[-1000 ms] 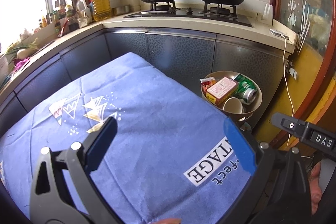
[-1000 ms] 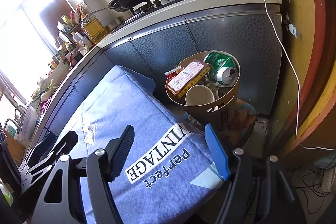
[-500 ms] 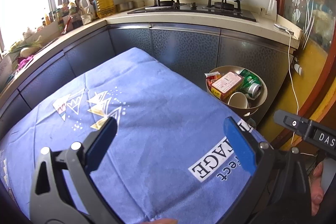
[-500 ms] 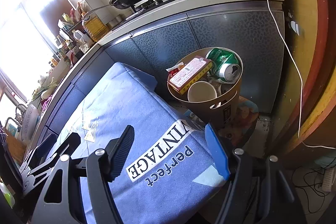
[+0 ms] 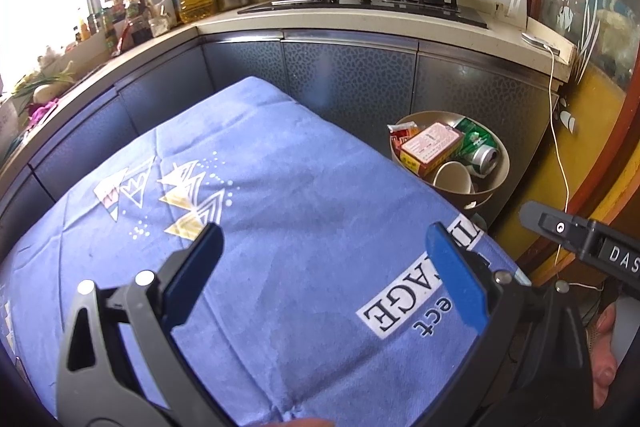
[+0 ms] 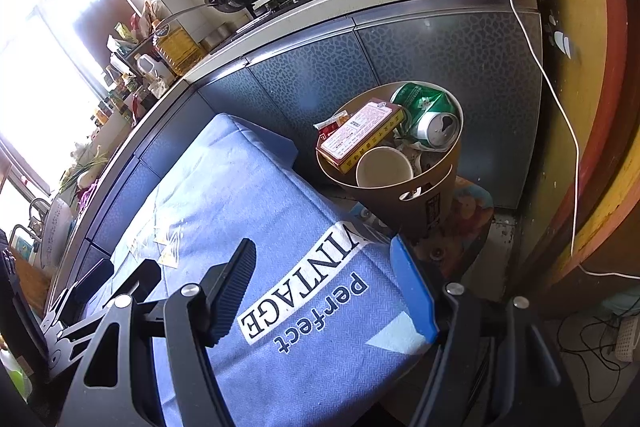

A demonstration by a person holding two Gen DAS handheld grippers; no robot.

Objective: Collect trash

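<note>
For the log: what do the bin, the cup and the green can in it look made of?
Bin: looks like smooth brown plastic, with a moulded handle cutout. Cup: probably paper, matte off-white with a thin rim. Green can: thin metal, with a shiny silver top and dented printed sides.

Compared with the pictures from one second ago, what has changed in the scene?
Only the left view drifted slightly; nothing was grasped or released. Both the left hand-held gripper and right hand-held gripper stay open and empty over the blue cloth, and the trash bin keeps its box, cup and can.
</note>
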